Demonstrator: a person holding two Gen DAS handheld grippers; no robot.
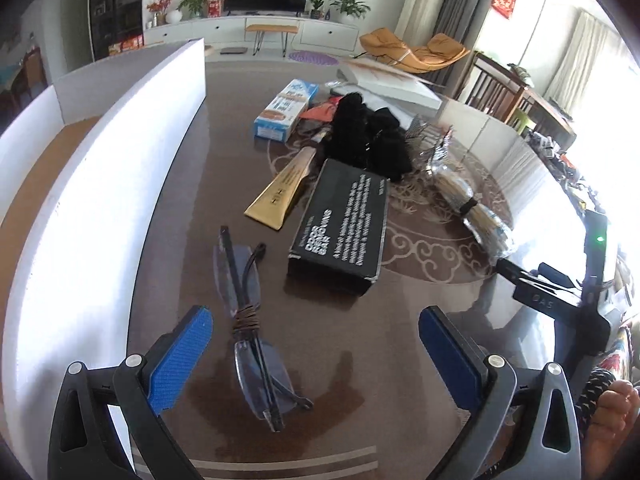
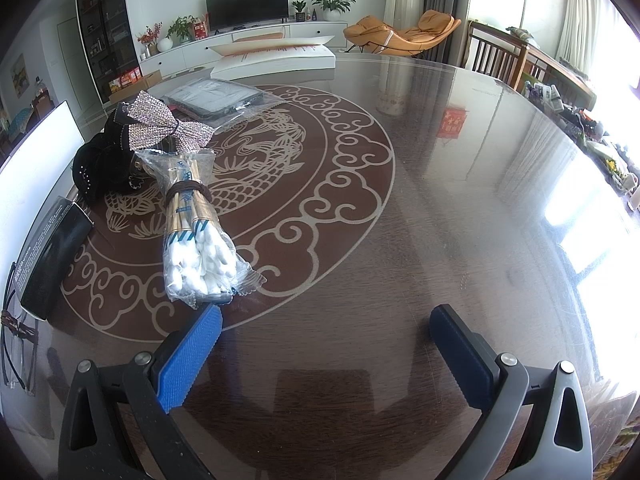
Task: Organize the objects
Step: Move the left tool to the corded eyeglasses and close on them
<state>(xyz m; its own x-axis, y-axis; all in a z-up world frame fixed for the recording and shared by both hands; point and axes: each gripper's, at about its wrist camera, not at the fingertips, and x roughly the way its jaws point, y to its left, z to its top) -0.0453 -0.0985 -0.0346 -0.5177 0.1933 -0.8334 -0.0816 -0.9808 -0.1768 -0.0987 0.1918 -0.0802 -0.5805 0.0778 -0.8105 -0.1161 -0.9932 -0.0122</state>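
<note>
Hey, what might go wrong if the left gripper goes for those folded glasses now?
1. The folded clear-lens glasses lie flat on the glossy brown table; the open left gripper could skid them away or stress the thin lenses.
2. The cord wound around their middle may snag on a blue pad.
3. The tall white box wall stands close on the left, so a swing that way might hit it.

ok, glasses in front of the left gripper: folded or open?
Folded. The glasses lie flat on the table with the temples crossed over the lenses and a brown cord wound round the bridge.
</note>
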